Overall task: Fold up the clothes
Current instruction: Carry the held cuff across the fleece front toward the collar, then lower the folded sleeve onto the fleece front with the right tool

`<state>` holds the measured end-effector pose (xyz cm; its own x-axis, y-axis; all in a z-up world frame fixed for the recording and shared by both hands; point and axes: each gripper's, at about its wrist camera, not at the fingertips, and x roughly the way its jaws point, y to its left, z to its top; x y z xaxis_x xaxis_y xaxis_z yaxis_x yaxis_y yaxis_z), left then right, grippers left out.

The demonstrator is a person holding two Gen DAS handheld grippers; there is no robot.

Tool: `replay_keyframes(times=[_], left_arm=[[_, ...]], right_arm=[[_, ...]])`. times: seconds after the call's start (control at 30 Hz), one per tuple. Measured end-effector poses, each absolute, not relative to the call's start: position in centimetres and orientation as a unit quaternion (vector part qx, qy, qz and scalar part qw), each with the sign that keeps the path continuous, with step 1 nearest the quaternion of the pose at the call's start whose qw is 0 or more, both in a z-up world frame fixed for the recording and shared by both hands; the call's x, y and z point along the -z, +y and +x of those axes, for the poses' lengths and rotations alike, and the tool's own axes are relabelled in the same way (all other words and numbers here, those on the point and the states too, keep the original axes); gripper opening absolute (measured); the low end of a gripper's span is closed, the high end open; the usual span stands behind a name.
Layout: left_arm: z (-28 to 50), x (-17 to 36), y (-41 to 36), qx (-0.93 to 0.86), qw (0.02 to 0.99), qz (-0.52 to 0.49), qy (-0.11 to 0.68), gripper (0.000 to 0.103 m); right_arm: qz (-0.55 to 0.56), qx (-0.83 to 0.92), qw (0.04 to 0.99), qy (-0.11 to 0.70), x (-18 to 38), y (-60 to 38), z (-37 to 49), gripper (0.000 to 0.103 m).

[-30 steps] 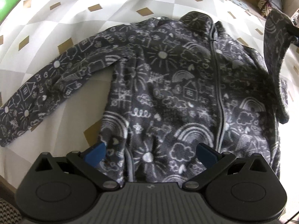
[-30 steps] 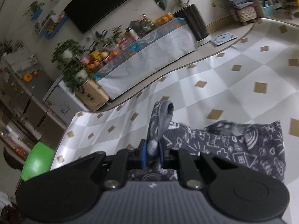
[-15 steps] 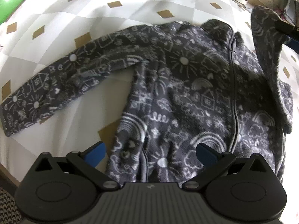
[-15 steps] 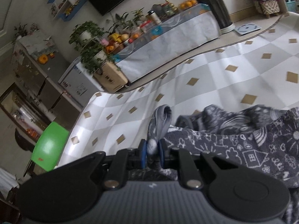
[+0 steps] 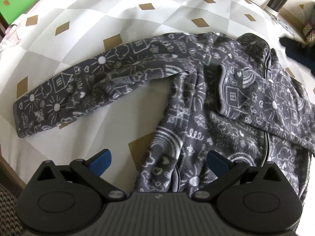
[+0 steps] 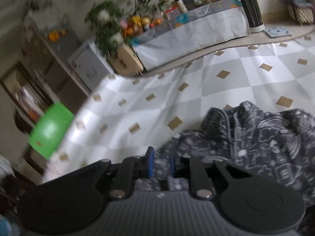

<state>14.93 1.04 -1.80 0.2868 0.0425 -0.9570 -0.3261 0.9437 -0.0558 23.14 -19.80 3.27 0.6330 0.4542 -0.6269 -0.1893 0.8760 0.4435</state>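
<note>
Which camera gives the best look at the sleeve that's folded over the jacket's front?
The left wrist view: the folded sleeve lies in full across the jacket, cuff and all. The right wrist view shows only blurred jacket fabric beyond the gripper, and that sleeve cannot be made out there.

A white and grey checked cover (image 6: 232, 90) with small brown diamonds lies over the whole surface. At its far left edge stands a bright green object (image 6: 50, 130), blurred. Behind, a long table with a pale cloth (image 6: 196, 37) carries fruit (image 6: 135, 22), bottles and leafy plants (image 6: 107, 29). A dark tall bin (image 6: 252, 9) stands near its right end, and a round patterned mat (image 6: 277, 31) lies on the floor beside it.
</note>
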Motion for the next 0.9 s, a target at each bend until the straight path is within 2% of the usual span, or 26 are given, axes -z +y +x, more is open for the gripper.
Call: replay_keyframes(times=[0.3,0.4,0.77,0.83,0.9], left_arm=[[15.0,1.4,1.1,-0.13,0.797,-0.113,0.58,0.103],[14.9,1.6,1.9,-0.144,0.792,-0.123,0.58,0.103],[14.9,1.9,2.7,-0.159,0.784,-0.14,0.584,0.103],[14.9,2.0,2.8,-0.158,0.782,-0.145,0.585,0.103],[14.9,2.0,2.9,-0.162,0.783,-0.142,0.584,0.103]], right_arm=[[0.033,-0.2,0.862,0.464,1.4,-15.3,22.6,0.045],[-0.007,-0.214,0.853,0.476,2.9,-13.7,22.0,0.047],[-0.061,-0.204,0.853,0.477,6.0,-11.5,21.4,0.045],[-0.066,-0.204,0.856,0.471,6.1,-11.3,21.5,0.04],[-0.059,-0.203,0.857,0.47,6.0,-11.5,21.6,0.026]])
